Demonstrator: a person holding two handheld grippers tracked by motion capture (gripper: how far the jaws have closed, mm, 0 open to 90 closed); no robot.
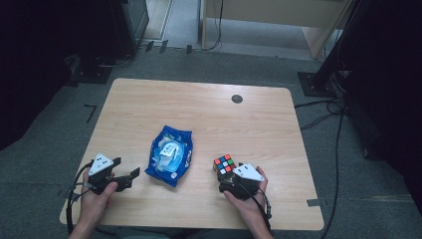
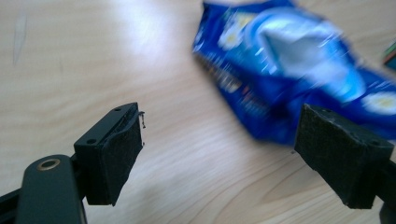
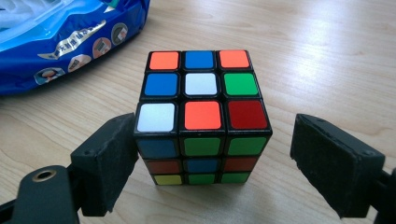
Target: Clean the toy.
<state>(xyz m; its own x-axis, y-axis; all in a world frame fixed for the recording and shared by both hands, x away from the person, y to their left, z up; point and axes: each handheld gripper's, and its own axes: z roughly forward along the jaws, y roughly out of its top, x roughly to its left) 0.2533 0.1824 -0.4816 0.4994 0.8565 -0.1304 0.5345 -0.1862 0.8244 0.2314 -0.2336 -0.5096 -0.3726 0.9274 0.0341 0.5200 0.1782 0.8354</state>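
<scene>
Puzzle cube [image 3: 201, 119] standing on the wooden table [image 1: 259, 124] between the pads of the right gripper [image 3: 212, 161], seen along that gripper's own jaws. The jaws stand wide: the left-hand pad [image 3: 112, 163] lies against or just beside the cube's lower near edge, while the right-hand pad [image 3: 334, 163] is clearly apart from the cube's side, with bare table between them. The cube therefore rests on its own base rather than in a grip; its weight is borne by the table, which is why it sits square and untilted. In the high view the same cube [image 1: 224, 164] lies just ahead of the right gripper [image 1: 238, 175], whose hand rests near the table's front edge. The left gripper [image 2: 219, 154] is likewise spread wide and has hold of nothing; only bare wood lies between its pads [image 2: 119, 154]. A blue snack bag [image 2: 299, 74] lies flat beyond its far fingertip, near but untouched; the same bag [image 1: 170, 155] lies between the two grippers in the high view. The wide bracketing of the cube suits either a fresh closing on opposite faces or a clean withdrawal, judged from jaw stance alone.
</scene>
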